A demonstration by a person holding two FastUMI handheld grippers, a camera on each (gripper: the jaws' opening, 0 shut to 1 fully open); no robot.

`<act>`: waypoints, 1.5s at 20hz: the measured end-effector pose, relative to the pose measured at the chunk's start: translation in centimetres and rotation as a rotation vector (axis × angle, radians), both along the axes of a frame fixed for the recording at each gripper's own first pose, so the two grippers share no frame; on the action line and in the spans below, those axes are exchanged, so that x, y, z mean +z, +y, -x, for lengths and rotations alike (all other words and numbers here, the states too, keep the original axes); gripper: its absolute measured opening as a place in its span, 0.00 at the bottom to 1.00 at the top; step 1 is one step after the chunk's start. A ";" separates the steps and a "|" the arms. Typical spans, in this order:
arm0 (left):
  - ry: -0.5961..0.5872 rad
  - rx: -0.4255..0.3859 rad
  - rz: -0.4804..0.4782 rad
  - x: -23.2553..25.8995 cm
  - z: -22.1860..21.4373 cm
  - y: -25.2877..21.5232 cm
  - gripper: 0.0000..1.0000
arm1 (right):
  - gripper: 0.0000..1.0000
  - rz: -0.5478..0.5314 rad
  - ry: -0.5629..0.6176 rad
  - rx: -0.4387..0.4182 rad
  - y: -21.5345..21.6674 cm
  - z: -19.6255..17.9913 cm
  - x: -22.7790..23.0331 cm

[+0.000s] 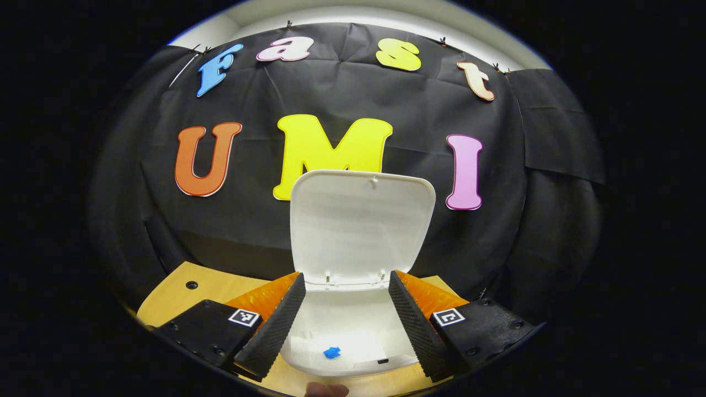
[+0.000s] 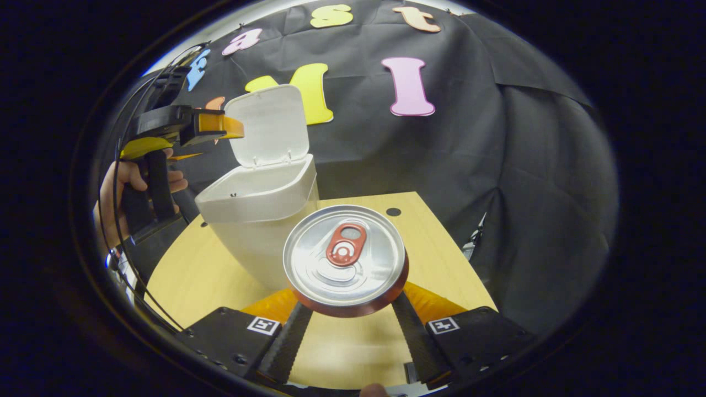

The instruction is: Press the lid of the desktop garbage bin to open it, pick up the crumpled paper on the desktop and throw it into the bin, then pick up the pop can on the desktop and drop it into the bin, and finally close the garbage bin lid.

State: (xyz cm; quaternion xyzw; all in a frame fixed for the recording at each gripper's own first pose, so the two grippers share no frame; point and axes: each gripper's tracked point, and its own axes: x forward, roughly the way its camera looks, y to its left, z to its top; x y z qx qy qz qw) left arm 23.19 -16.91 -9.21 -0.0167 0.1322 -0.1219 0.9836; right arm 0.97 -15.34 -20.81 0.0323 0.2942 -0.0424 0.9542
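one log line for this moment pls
bin lid: open | blue paper: inside bin | right gripper: shut on pop can | left gripper: open over bin

Left hand-held gripper [image 1: 346,320] spread wide; right hand-held gripper [image 2: 346,325] clamped.

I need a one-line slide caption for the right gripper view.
Right gripper holds the pop can beside the open bin.
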 end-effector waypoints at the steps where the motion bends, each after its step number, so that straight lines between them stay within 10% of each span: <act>1: -0.003 -0.007 -0.003 0.1 0.2 0.1 0.98 | 0.82 -0.005 0.001 0.006 0.2 0.0 0.2; 30: -0.091 0.358 -0.100 3.0 13.6 18.2 0.98 | 0.82 0.059 -0.112 0.397 15.1 -13.9 10.9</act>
